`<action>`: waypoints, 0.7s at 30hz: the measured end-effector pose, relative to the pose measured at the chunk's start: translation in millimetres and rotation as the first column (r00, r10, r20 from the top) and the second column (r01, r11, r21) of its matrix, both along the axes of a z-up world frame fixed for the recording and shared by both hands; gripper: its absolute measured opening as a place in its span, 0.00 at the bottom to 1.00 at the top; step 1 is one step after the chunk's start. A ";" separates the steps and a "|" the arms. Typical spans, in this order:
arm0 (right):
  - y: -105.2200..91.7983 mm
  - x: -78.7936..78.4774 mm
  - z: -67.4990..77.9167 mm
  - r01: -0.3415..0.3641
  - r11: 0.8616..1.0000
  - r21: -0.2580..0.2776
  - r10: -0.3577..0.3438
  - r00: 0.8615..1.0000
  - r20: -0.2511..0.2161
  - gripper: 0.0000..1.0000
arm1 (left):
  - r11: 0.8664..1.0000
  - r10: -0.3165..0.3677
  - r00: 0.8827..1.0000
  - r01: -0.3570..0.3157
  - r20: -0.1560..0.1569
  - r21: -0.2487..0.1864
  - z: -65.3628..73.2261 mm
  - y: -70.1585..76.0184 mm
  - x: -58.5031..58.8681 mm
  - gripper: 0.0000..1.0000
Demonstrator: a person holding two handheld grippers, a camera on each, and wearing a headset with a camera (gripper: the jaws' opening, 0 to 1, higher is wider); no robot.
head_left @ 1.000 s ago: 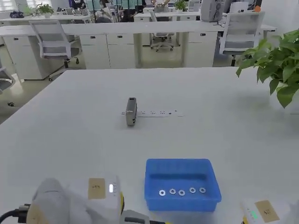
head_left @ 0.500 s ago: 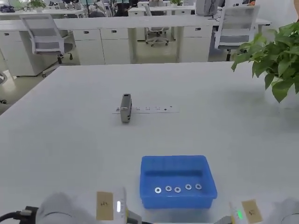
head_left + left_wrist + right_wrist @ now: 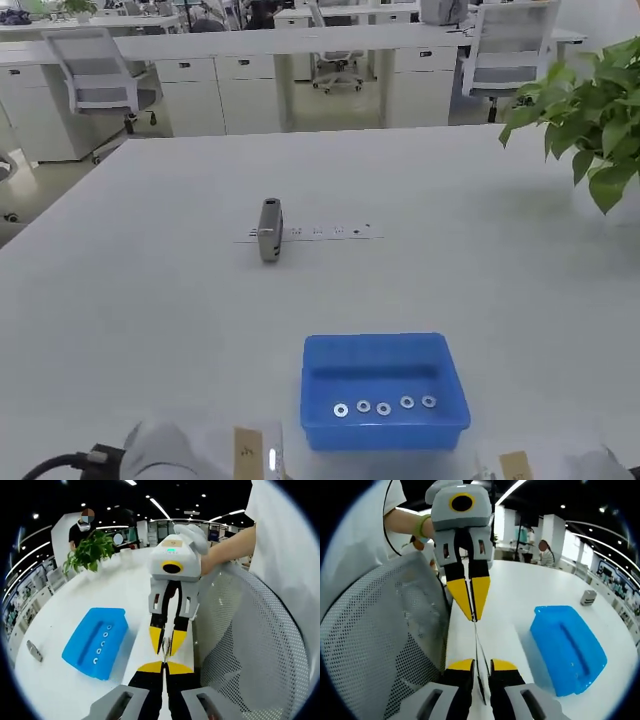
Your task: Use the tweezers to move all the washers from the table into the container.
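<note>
The blue container [image 3: 385,390] stands near the table's front edge with several washers [image 3: 384,406] in a row inside it. It also lies left of the jaws in the left gripper view [image 3: 95,642] and to the right in the right gripper view [image 3: 567,647]. The two grippers face each other tip to tip in front of the person's body. My right gripper [image 3: 477,666] is shut on thin metal tweezers [image 3: 477,645]. The tweezers' far end sits between the shut tips of my left gripper [image 3: 474,616]. In the left gripper view, the left gripper [image 3: 162,667] meets the right gripper [image 3: 165,649].
A small grey device [image 3: 270,230] and a flat white power strip [image 3: 325,233] lie mid-table. A potted plant [image 3: 595,110] stands at the right edge. A mesh chair back [image 3: 250,650] sits close beside the grippers. Desks and office chairs [image 3: 100,80] stand beyond the table.
The head camera has shifted slightly. Both grippers have sunk lower toward the bottom edge of the head view. The container and washers have stayed put.
</note>
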State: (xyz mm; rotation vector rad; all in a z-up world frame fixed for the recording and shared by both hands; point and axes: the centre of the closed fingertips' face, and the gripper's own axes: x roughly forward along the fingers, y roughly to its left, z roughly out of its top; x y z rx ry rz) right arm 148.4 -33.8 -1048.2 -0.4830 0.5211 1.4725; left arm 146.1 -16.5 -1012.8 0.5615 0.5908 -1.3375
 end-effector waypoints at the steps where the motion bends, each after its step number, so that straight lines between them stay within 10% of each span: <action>1: -4.0 0.4 4.7 0.012 1.000 0.013 -0.012 1.000 0.002 0.11 | 1.000 0.003 1.000 -0.003 -0.003 0.005 -1.6 1.1 0.6 0.00; 7: -26.3 1.3 32.5 0.103 0.989 0.102 -0.104 0.995 0.007 0.15 | 0.998 0.023 0.999 -0.020 -0.049 0.057 -17.5 8.3 3.0 0.00; 13: -62.3 19.0 69.3 0.276 0.948 0.159 -0.291 0.953 0.080 0.28 | 0.992 0.031 0.995 -0.019 -0.094 0.128 -33.7 12.9 5.2 0.00; 21: -111.6 41.0 112.2 0.474 0.834 0.282 -0.518 0.849 0.106 0.42 | 0.977 0.026 0.994 -0.003 -0.104 0.215 -49.8 15.5 10.8 0.00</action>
